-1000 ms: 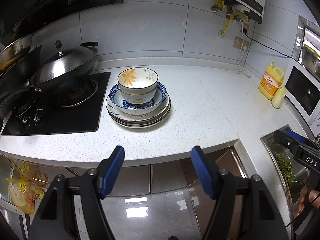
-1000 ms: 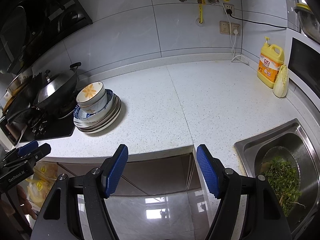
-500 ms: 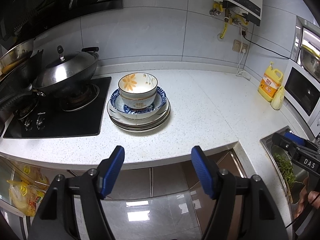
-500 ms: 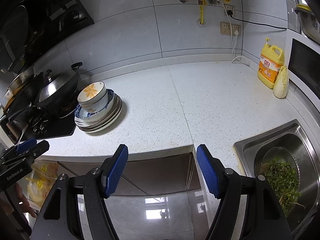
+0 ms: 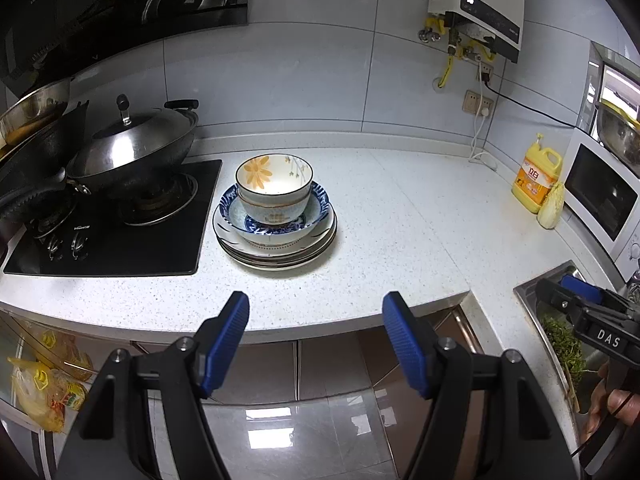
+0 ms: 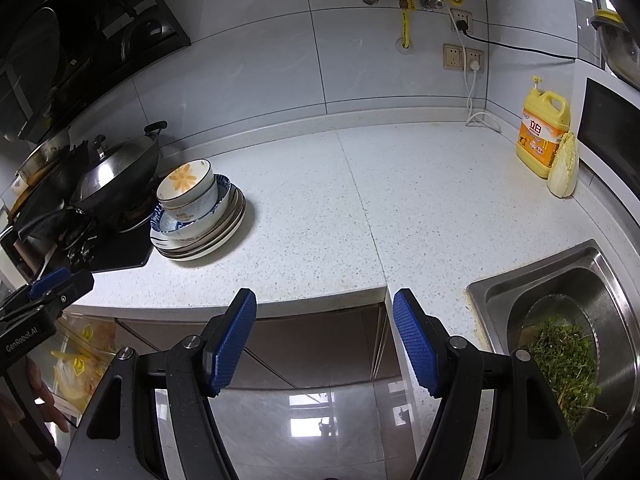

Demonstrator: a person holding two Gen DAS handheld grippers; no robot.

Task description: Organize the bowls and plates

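On the white speckled stone countertop (image 5: pixel 400 216), just beside the black glass gas hob (image 5: pixel 120 236), sits one tidy pile: a few wide pale plates (image 5: pixel 276 254) at the bottom, a blue-and-white patterned shallow bowl (image 5: pixel 276 220) nested on them, then a pale blue-patterned bowl (image 5: pixel 272 210), and a white bowl with an orange flower painted inside (image 5: pixel 274 176) on top. So the dishes are already stacked big-to-small (whether this session did that, can't say).

Step-wise it reads two ways: either the stack is the finished job and the hands are backed off, or it's a heap waiting to be sorted out. I won't call a move for either. Any grab off that pile would need the pads on a bowl rim and a straight lift, since glazed ceramic is slippery.

Both tools hang out over the cabinet fronts, short of the counter edge. Left gripper (image 5: pixel 316 334) has its blue pads spread wide with nothing between them; right gripper (image 6: pixel 324 336) is the same, wide and empty.

Room-wise: grey wall tiles, a lidded steel wok (image 5: pixel 136 148) on the burner, a steel sink (image 6: pixel 560 280) with greens, and a yellow detergent jug (image 6: pixel 542 136) in the corner.
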